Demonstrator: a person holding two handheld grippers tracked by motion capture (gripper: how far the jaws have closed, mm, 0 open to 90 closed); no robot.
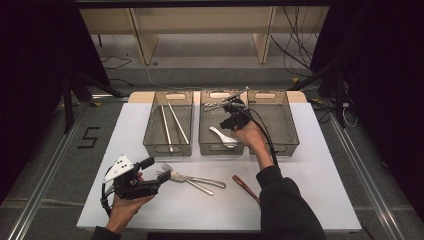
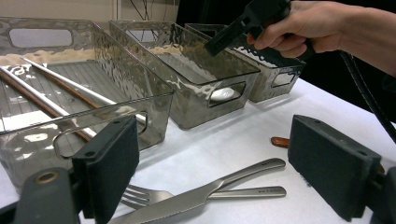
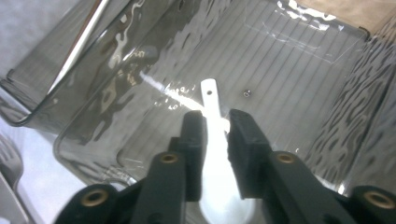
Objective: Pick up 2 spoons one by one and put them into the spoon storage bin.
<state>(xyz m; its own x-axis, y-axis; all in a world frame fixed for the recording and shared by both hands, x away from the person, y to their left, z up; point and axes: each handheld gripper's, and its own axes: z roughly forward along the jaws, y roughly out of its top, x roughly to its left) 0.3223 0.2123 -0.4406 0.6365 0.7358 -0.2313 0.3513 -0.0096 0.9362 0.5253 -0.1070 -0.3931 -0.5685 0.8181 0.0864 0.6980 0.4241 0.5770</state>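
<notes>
Right gripper view: right gripper (image 3: 216,123) at frame centre, jaws parted astride white spoon (image 3: 211,100), released, lying in middle bin (image 3: 303,93). Left gripper (image 2: 215,172) agape over fork (image 2: 144,197) and knife (image 2: 201,196).

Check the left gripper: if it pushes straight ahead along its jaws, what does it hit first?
Most likely the cutlery. The left gripper stands open and aims low across the table, with the knife and the fork lying right ahead of its jaws. The grey bins stand farther on. Depth is hard to judge.

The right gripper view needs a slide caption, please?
Right gripper fingers parted over a white spoon in the middle bin.
</notes>
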